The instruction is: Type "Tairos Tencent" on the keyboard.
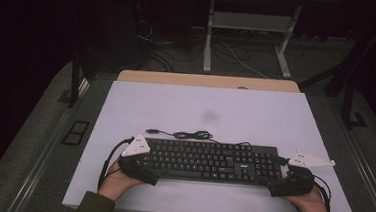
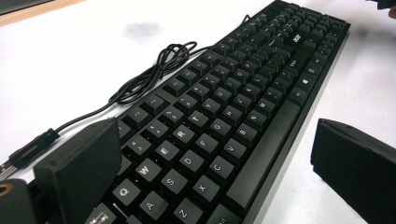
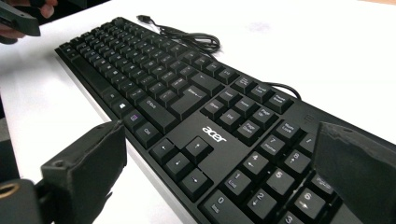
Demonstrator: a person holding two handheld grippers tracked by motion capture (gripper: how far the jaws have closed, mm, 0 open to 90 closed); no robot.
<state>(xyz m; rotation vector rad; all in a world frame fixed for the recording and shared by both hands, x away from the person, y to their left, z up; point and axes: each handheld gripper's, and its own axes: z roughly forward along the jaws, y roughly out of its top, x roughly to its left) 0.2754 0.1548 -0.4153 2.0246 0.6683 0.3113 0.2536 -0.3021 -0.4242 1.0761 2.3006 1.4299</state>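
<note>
A black Acer keyboard (image 1: 207, 160) (image 2: 224, 107) (image 3: 187, 102) lies across the near part of the white tabletop (image 1: 226, 108). Its cable (image 1: 191, 135) (image 2: 154, 74) (image 3: 191, 37) is coiled just behind it, with the USB plug (image 2: 32, 149) loose on the table. My left gripper (image 1: 148, 163) (image 2: 210, 140) is open and straddles the keyboard's left end, one jaw over the back edge and one off the front edge. My right gripper (image 1: 277, 175) (image 3: 219, 140) is open too, straddling the right end by the number pad. Neither pair of pads visibly presses on it.
A dark smudge (image 1: 209, 116) marks the tabletop behind the keyboard. A wooden edge (image 1: 208, 81) runs along the far side. Beyond it stand a desk frame's legs (image 1: 208, 42) and floor cables (image 1: 239, 59). A floor socket (image 1: 76, 132) sits to the left.
</note>
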